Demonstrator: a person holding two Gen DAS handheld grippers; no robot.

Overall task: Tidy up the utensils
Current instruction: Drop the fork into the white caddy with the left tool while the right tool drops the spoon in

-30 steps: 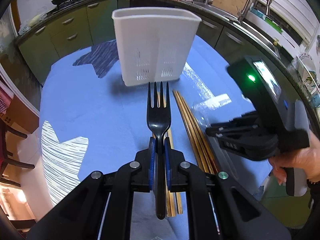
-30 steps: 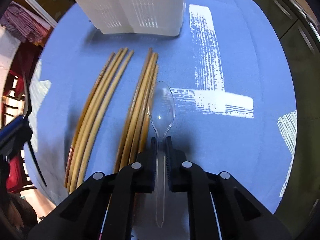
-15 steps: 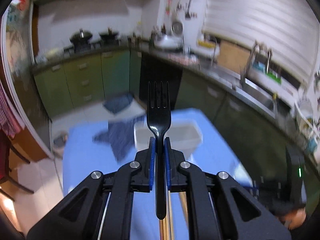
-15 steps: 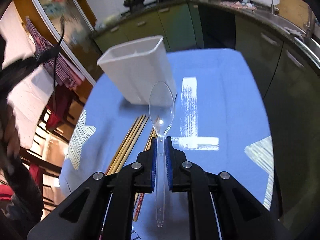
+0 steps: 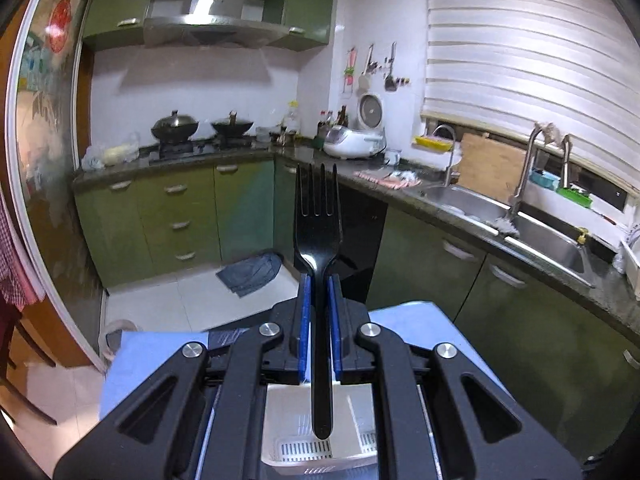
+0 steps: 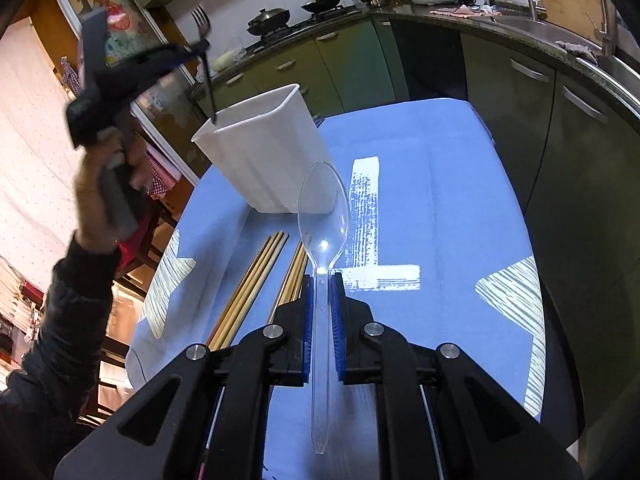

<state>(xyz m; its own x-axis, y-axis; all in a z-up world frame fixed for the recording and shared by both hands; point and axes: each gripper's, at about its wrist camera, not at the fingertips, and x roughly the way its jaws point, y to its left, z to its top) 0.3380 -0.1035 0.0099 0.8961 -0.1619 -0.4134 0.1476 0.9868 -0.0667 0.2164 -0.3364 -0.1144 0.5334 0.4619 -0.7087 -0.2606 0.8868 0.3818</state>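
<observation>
My left gripper (image 5: 319, 280) is shut on a black plastic fork (image 5: 318, 220), tines up. The fork's handle end hangs over the white utensil holder (image 5: 288, 412) below it. In the right wrist view the left gripper (image 6: 202, 46) holds the fork (image 6: 206, 68) upright with its handle tip at the rim of the holder (image 6: 264, 152). My right gripper (image 6: 320, 280) is shut on a clear plastic spoon (image 6: 322, 208), bowl forward, above the blue cloth (image 6: 440, 200). Two bundles of wooden chopsticks (image 6: 256, 280) lie on the cloth in front of the holder.
The blue cloth with white patterns covers the table; its far edge (image 5: 400, 308) faces green cabinets (image 5: 176, 216). A counter with a sink (image 5: 520, 224) runs along the right. A person's hand and dark sleeve (image 6: 80, 264) hold the left gripper.
Both grippers rose and tilted up from the table. The left one carried the fork to above the holder. The right one lifted the spoon off the cloth beside the chopsticks.
</observation>
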